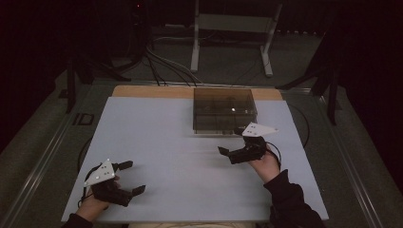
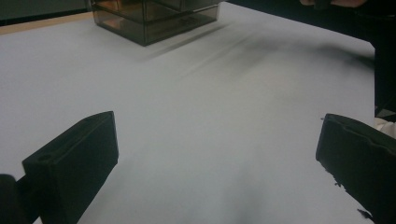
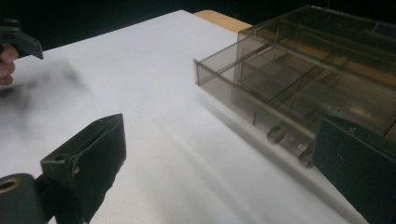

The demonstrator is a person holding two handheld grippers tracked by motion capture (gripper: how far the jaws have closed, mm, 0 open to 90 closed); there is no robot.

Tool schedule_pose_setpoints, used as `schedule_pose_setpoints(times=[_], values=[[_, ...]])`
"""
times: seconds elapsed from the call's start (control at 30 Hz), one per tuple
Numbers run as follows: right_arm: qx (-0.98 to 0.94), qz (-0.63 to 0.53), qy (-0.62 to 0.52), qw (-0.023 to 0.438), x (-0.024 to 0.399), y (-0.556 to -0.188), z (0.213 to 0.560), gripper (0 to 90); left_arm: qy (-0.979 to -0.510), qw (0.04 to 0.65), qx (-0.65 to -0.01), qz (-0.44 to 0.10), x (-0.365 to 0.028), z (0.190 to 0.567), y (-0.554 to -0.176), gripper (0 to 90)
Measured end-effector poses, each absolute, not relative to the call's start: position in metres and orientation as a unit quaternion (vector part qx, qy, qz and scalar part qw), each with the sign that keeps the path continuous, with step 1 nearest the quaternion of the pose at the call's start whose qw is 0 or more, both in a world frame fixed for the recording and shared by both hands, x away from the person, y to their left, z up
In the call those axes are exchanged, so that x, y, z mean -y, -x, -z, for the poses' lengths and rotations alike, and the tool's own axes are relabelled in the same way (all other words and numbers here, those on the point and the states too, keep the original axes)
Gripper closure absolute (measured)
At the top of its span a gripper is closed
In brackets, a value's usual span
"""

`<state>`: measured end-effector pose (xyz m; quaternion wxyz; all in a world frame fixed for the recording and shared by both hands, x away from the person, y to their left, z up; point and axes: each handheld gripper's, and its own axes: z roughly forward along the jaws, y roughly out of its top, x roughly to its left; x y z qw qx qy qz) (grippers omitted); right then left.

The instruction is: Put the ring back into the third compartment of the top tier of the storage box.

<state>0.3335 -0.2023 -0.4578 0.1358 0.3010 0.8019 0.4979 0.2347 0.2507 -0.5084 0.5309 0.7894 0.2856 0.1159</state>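
Gaping wide with nothing between their blocky black jaws, two grippers hover over one table: the right gripper just beside the single box, the left gripper well apart near the front edge. The box is smoky clear plastic, rectangular, with drawers, standing on the smooth pale table.

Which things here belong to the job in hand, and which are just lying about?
In the job:
smoky clear drawer box, top drawer pulled partly out
right gripper, open, beside it
left gripper, open, waiting

Just about:
white frame legs
floor cables
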Motion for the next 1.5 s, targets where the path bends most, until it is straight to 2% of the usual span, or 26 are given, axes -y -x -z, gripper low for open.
schedule_pose_setpoints(times=[0.27,0.67,1.5], values=[[-0.808,-0.493,-0.299,0.122,0.207,-0.322,0.474,3.3,-0.789,0.532,-0.285,-0.116,-0.251,0.508,-0.235,0.0],[-0.816,-0.48,-0.29,0.136,0.218,-0.31,0.488,3.3,-0.789,0.531,-0.285,-0.116,-0.251,0.508,-0.235,0.0],[-0.822,-0.451,-0.324,0.125,0.249,-0.296,0.514,3.3,-0.789,0.532,-0.286,-0.114,-0.251,0.508,-0.235,0.0]])
